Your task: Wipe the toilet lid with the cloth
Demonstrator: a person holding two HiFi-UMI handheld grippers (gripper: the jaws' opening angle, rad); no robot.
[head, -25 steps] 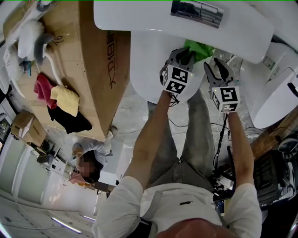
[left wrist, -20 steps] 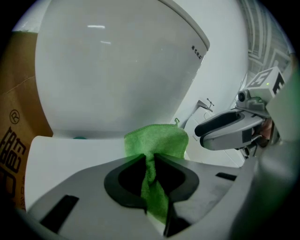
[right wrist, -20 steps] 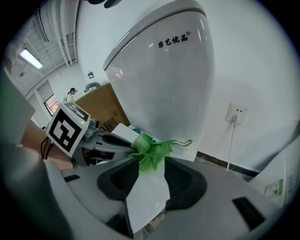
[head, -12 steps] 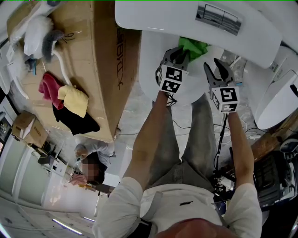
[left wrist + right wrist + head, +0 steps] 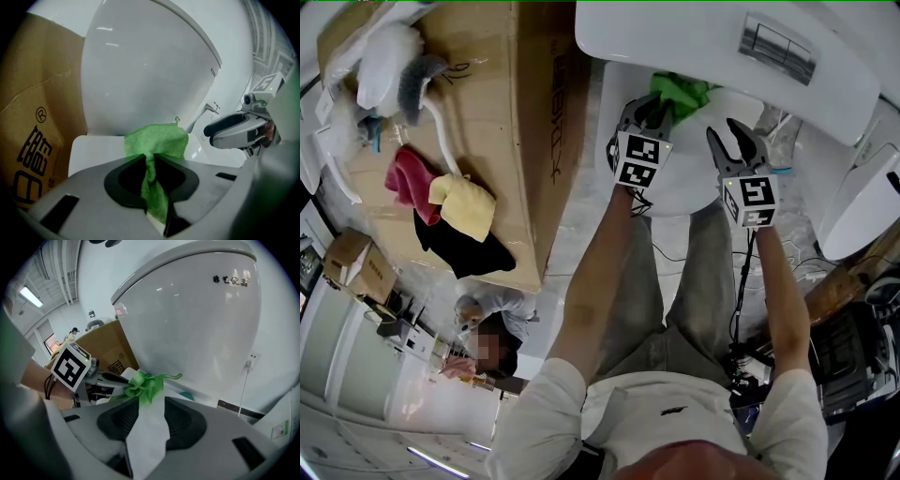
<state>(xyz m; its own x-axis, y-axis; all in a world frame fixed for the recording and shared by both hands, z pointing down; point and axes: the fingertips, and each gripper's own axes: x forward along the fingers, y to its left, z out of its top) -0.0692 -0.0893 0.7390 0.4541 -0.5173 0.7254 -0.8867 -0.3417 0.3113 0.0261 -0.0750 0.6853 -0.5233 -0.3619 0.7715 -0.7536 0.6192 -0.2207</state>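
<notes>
The left claw [image 5: 659, 105] is clenching the cloth [image 5: 682, 91], a green one. In the left gripper view its jaws [image 5: 150, 161] are pinching a fold of the cloth [image 5: 157, 140] between them, and the rest is spreading out beyond the tips. The cloth is sitting at the back end of the lid [image 5: 694, 187], right where the lid is meeting the tank [image 5: 675, 42]. Whether it is pressing on the lid or only hanging over it cannot be told.

The right claw [image 5: 729, 136] is hovering just beside the left one, over the right part of the lid. It is standing released. The right gripper view is showing its jaws [image 5: 146, 420] apart with nothing between them, only the white lid [image 5: 145, 441] showing through the gap. Ahead of them, the bunched cloth [image 5: 145, 385] is poking out of the left claw [image 5: 115, 378], with the tank [image 5: 197, 315] rising behind. From the left gripper view, the right claw [image 5: 220, 127] is showing at the right edge, apart from the cloth.

The person is standing in front of the toilet with both arms reaching forward. To the left a box [image 5: 502, 112] of brown cardboard is standing against the toilet, and red [image 5: 408, 178], yellow [image 5: 467, 206] and black [image 5: 464, 248] cloths are lying on its top. Another person [image 5: 492, 323] is bending over farther back.
</notes>
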